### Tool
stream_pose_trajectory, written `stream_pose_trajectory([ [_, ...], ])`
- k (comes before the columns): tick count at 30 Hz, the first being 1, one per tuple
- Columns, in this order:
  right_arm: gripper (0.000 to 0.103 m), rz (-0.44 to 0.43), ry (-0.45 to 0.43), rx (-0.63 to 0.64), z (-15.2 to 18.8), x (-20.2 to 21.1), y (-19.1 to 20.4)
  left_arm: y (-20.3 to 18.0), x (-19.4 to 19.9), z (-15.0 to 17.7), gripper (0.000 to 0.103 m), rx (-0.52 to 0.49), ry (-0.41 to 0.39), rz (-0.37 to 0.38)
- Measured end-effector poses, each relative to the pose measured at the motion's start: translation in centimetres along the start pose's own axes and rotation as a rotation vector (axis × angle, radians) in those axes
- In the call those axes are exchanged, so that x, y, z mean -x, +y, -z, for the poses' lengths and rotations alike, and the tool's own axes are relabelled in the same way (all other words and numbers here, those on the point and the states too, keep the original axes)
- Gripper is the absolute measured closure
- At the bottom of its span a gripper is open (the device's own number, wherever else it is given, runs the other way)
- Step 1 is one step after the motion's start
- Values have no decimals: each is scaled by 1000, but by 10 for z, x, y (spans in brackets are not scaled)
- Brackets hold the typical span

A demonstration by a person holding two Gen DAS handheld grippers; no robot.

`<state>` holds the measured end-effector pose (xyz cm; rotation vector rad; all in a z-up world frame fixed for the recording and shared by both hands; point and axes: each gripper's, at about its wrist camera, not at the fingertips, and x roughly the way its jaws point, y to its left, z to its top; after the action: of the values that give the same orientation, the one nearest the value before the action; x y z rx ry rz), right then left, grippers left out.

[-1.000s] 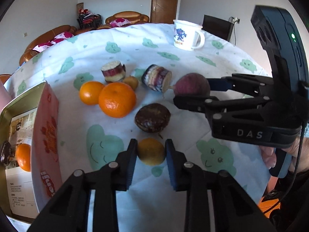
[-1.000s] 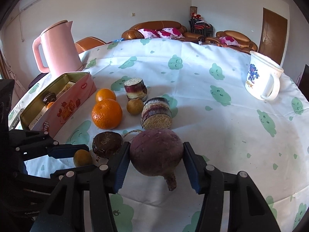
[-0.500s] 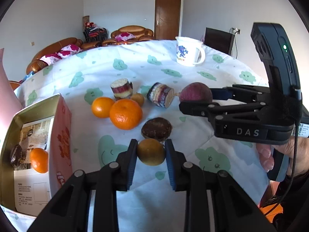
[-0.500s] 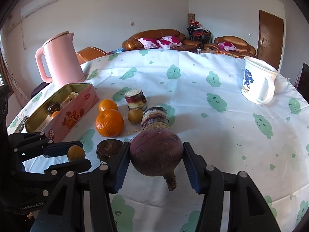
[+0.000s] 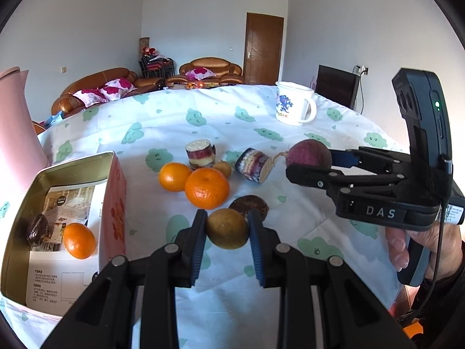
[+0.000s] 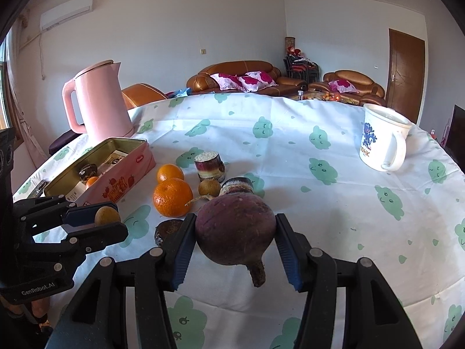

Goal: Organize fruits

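The far half of the table lay mostly bare, with only the white mug standing near its right edge; the fruit clustered toward the near left, just beside the open pink tin, whose long wall faced the fruit. The left gripper was clamped on a small yellow-brown fruit, lifted clear of the cloth, and the right gripper gripped a purple beet, also off the cloth. On the cloth were two oranges, one small brown fruit, one dark round fruit and two striped cane pieces; the tin held one orange and one dark fruit. Only the right wrist view showed the whole pink kettle behind the tin; only the left wrist view showed a hand on the right gripper's handle.
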<state>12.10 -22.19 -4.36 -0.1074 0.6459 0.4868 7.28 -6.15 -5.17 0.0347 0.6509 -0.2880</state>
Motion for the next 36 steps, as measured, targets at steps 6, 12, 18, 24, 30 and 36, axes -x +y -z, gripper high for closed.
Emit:
stream_pose_trajectory([
  [6,48,3,-16,11,1,3,2,0,3,3,73,9,-13,-4],
  [12,48,2,-23,12,0,4,2,-2,7,3,73,13,-34,-9],
  [18,48,4,-29,13,1,5,2,-2,12,-1,73,22,-72,-26],
  [24,48,9,-42,14,1,8,3,-2,11,-4,73,21,-85,-26],
  [30,48,13,-49,17,1,9,3,-2,10,-5,73,29,-95,-31],
  [36,48,22,-65,20,2,12,4,-2,11,-7,73,31,-113,-39],
])
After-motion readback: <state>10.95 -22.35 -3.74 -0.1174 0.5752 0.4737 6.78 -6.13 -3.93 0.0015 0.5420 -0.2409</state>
